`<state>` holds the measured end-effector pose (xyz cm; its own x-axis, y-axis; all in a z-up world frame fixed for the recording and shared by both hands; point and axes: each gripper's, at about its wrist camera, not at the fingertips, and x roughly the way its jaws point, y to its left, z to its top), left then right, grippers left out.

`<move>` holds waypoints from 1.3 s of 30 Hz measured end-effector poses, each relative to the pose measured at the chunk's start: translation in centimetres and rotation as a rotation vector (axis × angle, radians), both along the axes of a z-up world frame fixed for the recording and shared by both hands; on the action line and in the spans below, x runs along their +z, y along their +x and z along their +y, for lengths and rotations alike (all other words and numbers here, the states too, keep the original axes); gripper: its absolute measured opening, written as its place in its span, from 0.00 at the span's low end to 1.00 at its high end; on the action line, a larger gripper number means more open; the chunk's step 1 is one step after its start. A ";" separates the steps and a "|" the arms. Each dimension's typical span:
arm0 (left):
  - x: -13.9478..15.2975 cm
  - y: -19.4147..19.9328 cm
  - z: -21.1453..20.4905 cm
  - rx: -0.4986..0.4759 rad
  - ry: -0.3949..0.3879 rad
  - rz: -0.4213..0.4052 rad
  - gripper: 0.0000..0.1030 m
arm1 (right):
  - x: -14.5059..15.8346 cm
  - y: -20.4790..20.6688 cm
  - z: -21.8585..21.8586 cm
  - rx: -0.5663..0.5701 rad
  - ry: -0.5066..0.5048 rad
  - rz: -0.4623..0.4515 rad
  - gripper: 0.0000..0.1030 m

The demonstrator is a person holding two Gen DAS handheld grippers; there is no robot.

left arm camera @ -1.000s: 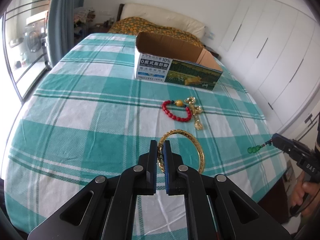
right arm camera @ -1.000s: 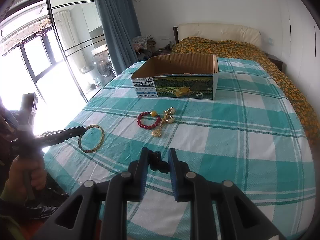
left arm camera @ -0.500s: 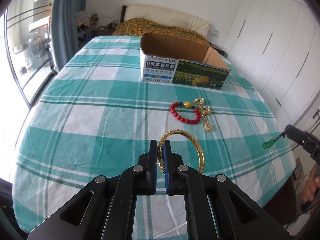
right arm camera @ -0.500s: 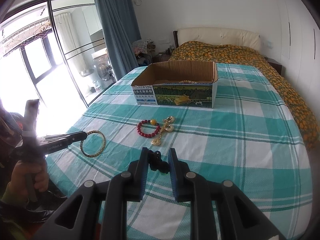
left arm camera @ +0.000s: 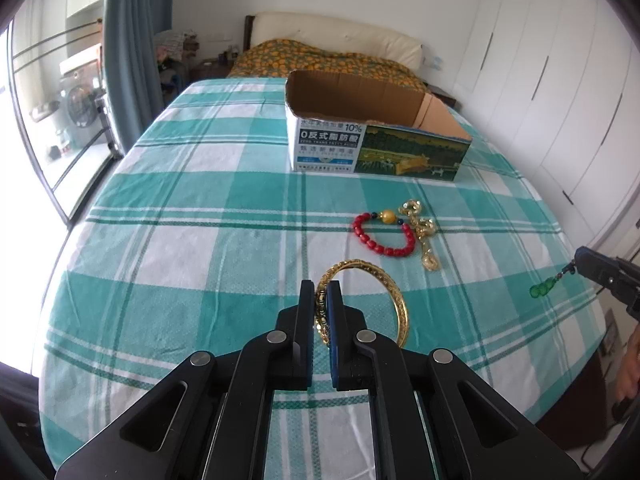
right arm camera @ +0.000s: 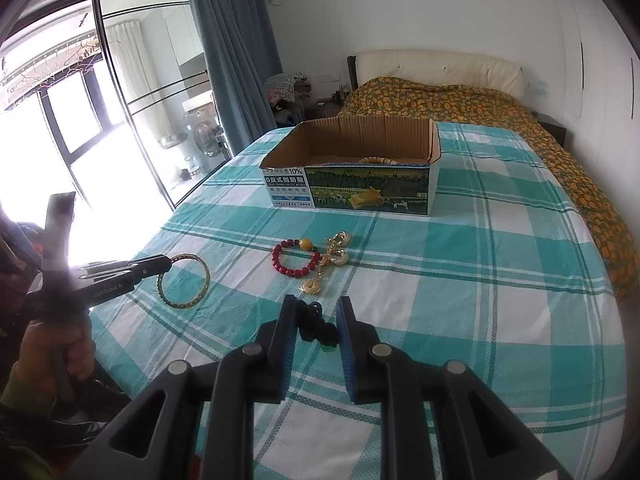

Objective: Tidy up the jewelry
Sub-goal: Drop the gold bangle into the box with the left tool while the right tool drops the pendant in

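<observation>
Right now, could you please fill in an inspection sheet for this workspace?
Surface: bed with a teal and white checked sheet.
Job's things: gold bangle in the left gripper; green pendant on a dark cord in the right gripper; red bead bracelet and gold chain lying on the sheet, touching; open cardboard box with beads inside.
Clutter: nothing seen.
Grippers: left gripper shut on the bangle's rim; right gripper shut on the pendant's cord.
Cables: nothing seen.
Surroundings: patterned quilt, blue curtain, white wardrobe.
</observation>
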<state>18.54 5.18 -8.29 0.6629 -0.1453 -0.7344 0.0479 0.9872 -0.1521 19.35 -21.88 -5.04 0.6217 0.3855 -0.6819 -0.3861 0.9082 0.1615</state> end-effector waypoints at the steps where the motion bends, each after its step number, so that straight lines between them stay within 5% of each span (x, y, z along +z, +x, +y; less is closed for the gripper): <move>1: -0.1 0.1 0.1 0.000 -0.003 0.003 0.04 | -0.1 0.1 0.0 0.000 0.000 0.003 0.20; 10: 2.4 3.2 0.6 -0.063 -0.109 0.001 0.04 | 0.9 3.1 0.4 0.031 -0.024 -0.004 0.20; 19: 8.3 13.5 0.1 -0.099 -0.102 -0.092 0.04 | 6.5 12.9 2.1 0.052 -0.042 -0.117 0.20; 29: 4.7 24.3 -1.8 -0.072 -0.033 -0.039 0.05 | 4.3 25.9 2.7 -0.037 -0.101 -0.079 0.20; 30: 4.2 24.8 -1.7 -0.065 -0.030 -0.034 0.08 | 3.8 26.6 2.6 -0.041 -0.102 -0.070 0.20; 31: 3.7 25.2 -1.7 -0.060 -0.023 -0.027 0.25 | 3.3 27.1 2.5 -0.043 -0.099 -0.062 0.23; 33: 3.2 25.2 -1.7 -0.033 0.001 -0.026 0.64 | 2.4 27.7 2.2 -0.058 -0.099 -0.051 0.51; 34: 3.1 24.7 -1.5 -0.023 0.008 -0.041 0.73 | 2.1 27.6 1.9 -0.072 -0.091 -0.056 0.60; 39: 2.2 20.7 -0.9 -0.031 0.020 -0.043 0.74 | 0.1 24.1 0.0 -0.123 -0.114 -0.050 0.61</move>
<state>39.21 4.28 -6.08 0.6896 -0.1518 -0.7081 0.0849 0.9880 -0.1291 43.42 -21.85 -4.91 0.6940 0.2260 -0.6836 -0.2757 0.9605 0.0377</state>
